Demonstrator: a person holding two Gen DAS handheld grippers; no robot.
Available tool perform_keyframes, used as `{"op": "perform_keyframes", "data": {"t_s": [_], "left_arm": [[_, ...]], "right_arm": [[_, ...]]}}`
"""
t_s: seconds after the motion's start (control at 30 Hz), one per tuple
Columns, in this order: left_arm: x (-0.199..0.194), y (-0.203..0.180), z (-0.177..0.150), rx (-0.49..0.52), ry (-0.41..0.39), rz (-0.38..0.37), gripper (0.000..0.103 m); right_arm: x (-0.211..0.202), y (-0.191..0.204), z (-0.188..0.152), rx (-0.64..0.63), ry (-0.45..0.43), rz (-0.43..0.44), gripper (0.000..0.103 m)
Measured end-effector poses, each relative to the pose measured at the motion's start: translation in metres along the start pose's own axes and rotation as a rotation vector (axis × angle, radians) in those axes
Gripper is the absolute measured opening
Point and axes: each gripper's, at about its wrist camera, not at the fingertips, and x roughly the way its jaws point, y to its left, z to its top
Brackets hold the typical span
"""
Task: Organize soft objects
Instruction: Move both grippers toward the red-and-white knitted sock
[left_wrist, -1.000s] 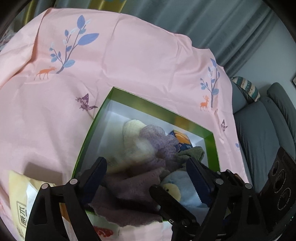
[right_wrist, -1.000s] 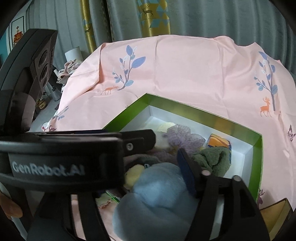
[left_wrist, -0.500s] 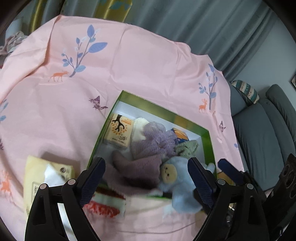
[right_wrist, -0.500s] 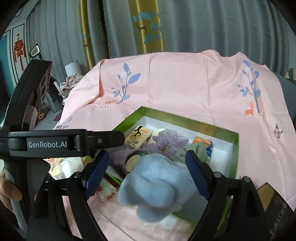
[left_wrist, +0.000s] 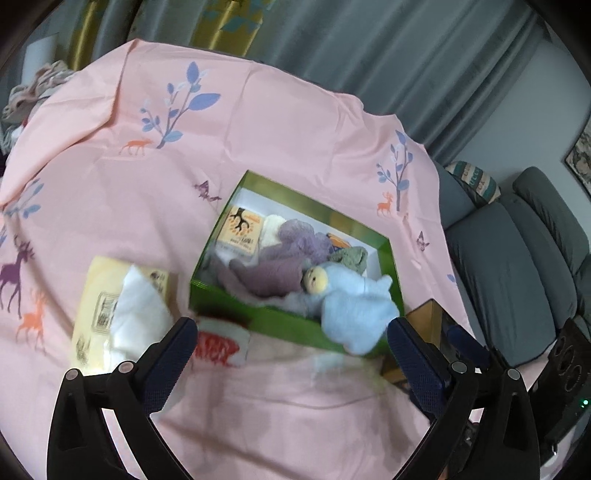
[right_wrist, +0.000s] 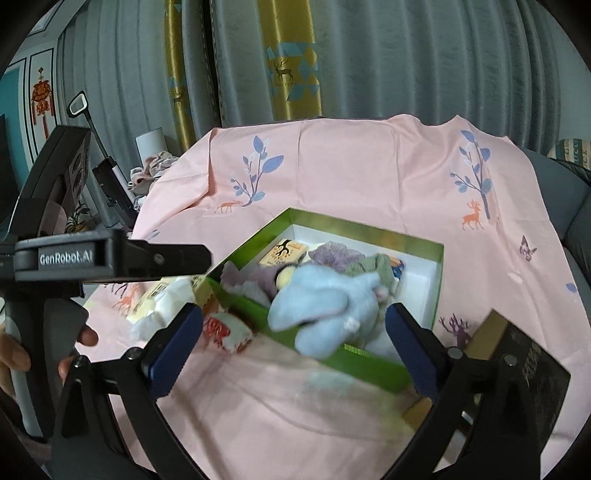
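Two claws are seen spread wide and empty. From the left wrist, the left claw (left_wrist: 288, 354) is held above the tabletop (left_wrist: 295, 406); the blue plush doll (left_wrist: 351, 306) hangs over the near rim of the green box (left_wrist: 258, 321), ahead and right of centre, nearer the right finger. From the right wrist, the right claw (right_wrist: 295, 343) is centred on the doll (right_wrist: 325, 306), whose long axis runs across the gap; this claw is judged nearer.

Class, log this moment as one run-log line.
left tongs: open, empty | right tongs: open, empty | blue plush doll: draped over green box front rim
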Motion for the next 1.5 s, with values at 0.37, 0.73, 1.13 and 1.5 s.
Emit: {"op": "perform_keyframes", "data": {"t_s": [0.37,0.73,1.13,1.5], "left_arm": [[-0.002,0.033,-0.05,-0.097,0.065,-0.078,0.102],[0.048,0.02,-0.039,0.017,0.028,-0.002,0.102],[0.108,0.041,-0.019,0.024,0.083,0.042,0.102],[0.102,0.041,-0.031,0.102,0.139,-0.006,0.102]], "right_arm": [[-0.002,0.001,-0.056,0.04,0.085,0.108,0.099],[0.016,0.015,-0.064,0.049,0.126,0.126,0.099],[0.041,0.012,-0.06,0.06,0.153,0.139,0.099],[0.055,0.011,-0.067,0.059,0.194,0.134,0.099]]}}
